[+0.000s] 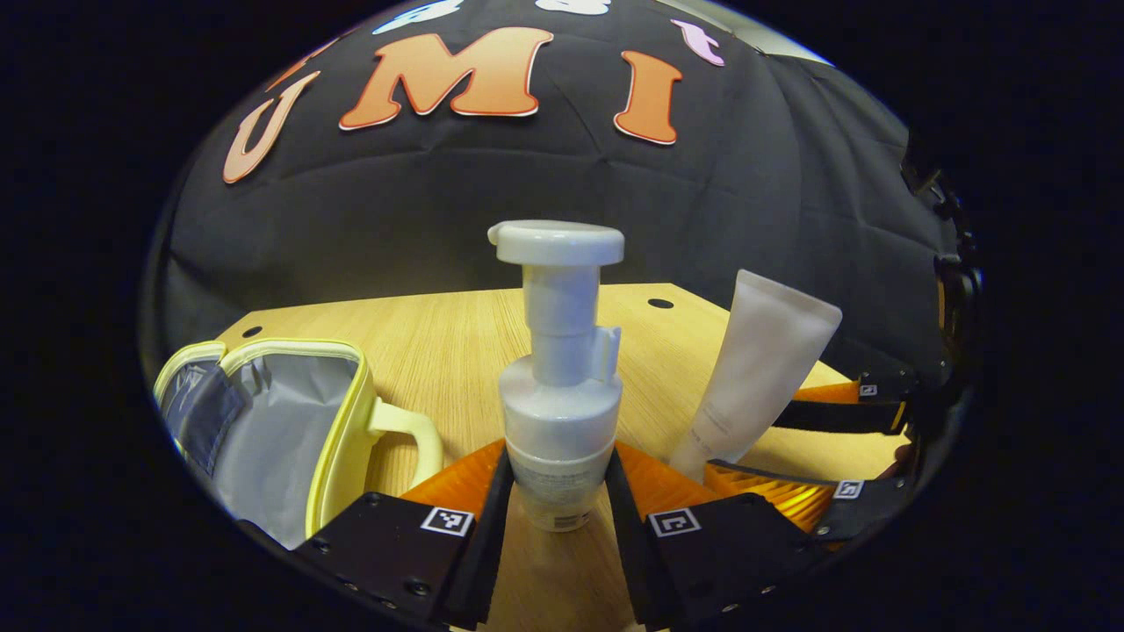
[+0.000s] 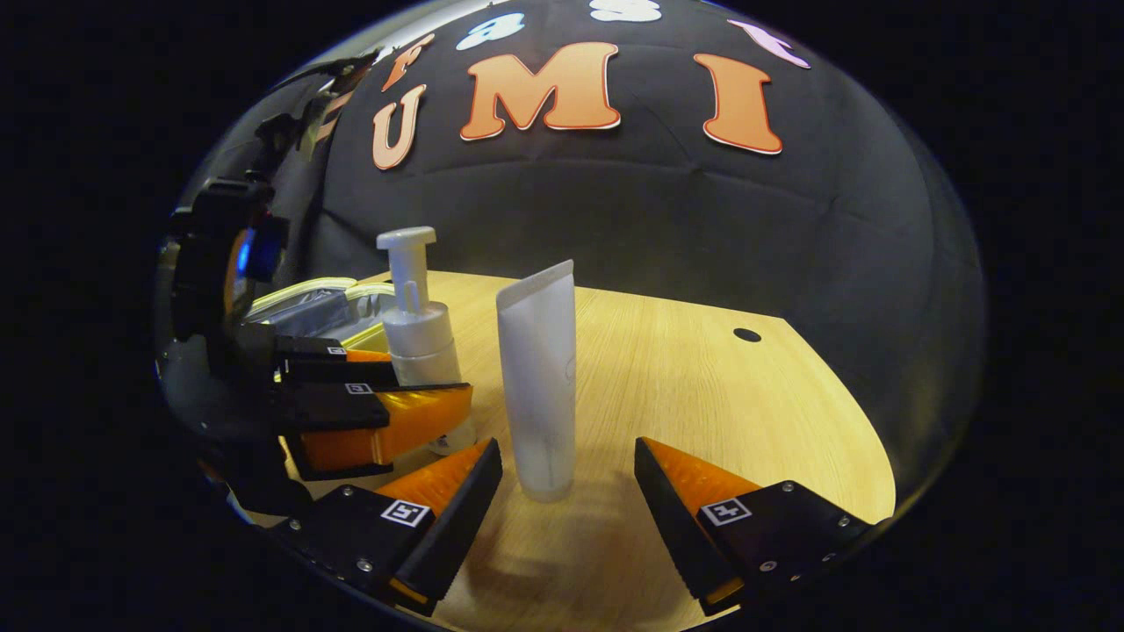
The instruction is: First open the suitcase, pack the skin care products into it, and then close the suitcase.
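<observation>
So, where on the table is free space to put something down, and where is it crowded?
Free: the bare wood right of the tube, out to the table edge and its round hole; also the strip behind the pump bottle toward the wall. Crowded: the left side, around the open case, the bottle and both hand-held grippers.

White pump bottle (image 1: 558,386) and a frosted white tube (image 2: 540,377) stand on the pale wood-grain tabletop (image 2: 702,386). The open suitcase (image 1: 290,430) is pale yellow with grey lining, near the tabletop's left edge.
</observation>
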